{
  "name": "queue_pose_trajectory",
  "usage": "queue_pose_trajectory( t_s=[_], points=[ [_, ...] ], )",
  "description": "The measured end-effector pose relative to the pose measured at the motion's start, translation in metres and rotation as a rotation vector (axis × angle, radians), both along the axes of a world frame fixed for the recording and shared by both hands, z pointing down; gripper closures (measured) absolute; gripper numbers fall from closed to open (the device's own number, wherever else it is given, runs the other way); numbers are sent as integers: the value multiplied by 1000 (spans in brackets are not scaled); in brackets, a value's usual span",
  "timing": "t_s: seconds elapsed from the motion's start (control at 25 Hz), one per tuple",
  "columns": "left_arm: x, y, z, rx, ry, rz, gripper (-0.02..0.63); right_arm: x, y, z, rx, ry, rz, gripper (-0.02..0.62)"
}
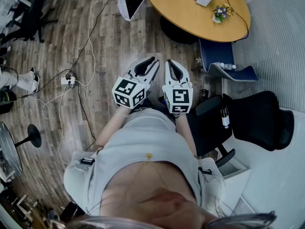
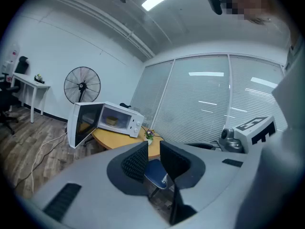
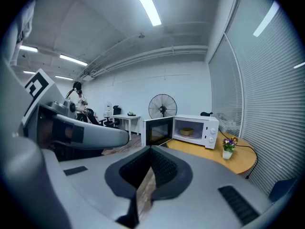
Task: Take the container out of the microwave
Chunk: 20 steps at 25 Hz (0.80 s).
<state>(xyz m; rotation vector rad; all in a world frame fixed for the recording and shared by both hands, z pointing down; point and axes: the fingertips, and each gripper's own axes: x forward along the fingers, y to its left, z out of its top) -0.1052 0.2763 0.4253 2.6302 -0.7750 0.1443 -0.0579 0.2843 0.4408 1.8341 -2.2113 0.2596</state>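
Just one microwave [image 3: 210, 131], one container [image 3: 186, 131].

Microwave [image 3: 209, 130] door [image 3: 158, 131] swung wide, cavity mouth unblocked, blue chair [image 1: 209, 51] against round table [image 1: 190, 18], open floor [image 1: 109, 46] alongside

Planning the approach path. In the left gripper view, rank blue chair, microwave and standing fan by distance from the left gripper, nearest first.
1. blue chair: low, seen through the gap between the jaws.
2. microwave: left of centre, door open.
3. standing fan: farther back, upper left.
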Motion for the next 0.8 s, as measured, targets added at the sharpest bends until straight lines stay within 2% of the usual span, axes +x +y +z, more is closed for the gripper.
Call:
queue_pose_trajectory(
  t_s=[0.16,0.24,0.4,0.8],
  points=[
    [-1,3,-1,11,11,13,511,-3,2,-4,30,-34,-3,574],
    [-3,2,-1,15,10,8,507,-7,1,-4,36,-44,-13,514],
    [-8,1,-2,12,20,6,480,-13,2,-4,38,-53,-20,485],
    [-19,1,1,0,30,-5,480,-19,2,-5,31,-48,-18,476]
  ],
)
